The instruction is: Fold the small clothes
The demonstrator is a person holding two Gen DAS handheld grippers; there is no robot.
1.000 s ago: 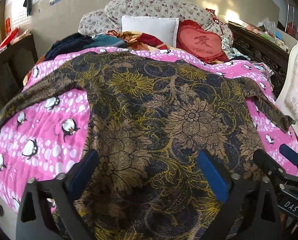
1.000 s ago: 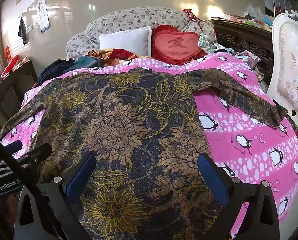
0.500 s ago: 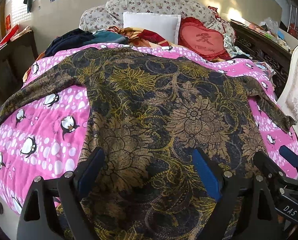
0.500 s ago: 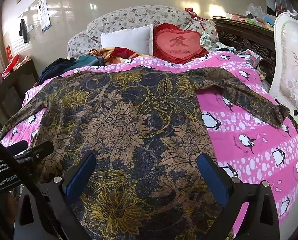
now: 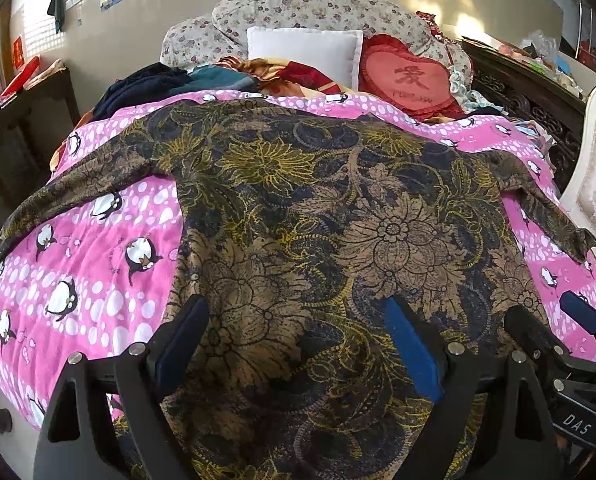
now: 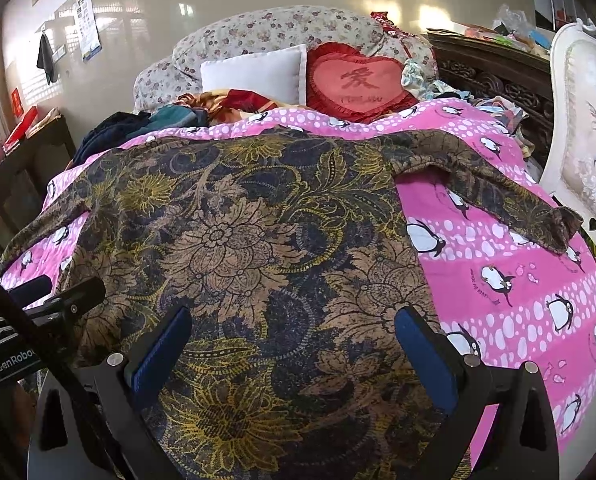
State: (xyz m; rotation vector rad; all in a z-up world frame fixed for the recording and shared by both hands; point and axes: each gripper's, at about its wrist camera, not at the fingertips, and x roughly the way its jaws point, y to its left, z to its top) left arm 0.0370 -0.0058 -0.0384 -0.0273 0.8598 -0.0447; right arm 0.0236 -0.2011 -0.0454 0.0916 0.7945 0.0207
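Note:
A dark long-sleeved top with gold and tan flower print (image 5: 318, 216) lies spread flat on the pink penguin bedspread (image 5: 98, 264), sleeves out to both sides. It also shows in the right wrist view (image 6: 258, 240). My left gripper (image 5: 294, 320) is open and empty, hovering above the top's lower left part. My right gripper (image 6: 292, 336) is open and empty above the lower right part. The right sleeve end (image 6: 554, 224) lies near the bed's right edge. Each gripper shows at the edge of the other's view.
A white pillow (image 5: 302, 52), a red heart cushion (image 5: 410, 80) and a heap of dark clothes (image 5: 146, 84) lie at the head of the bed. A white upholstered chair (image 6: 586, 120) stands right. A dark wooden table (image 5: 18, 120) stands left.
Both grippers have moved slightly forward and lower over the top. The left gripper's jaws have narrowed a little but stay open. The garment has not moved.

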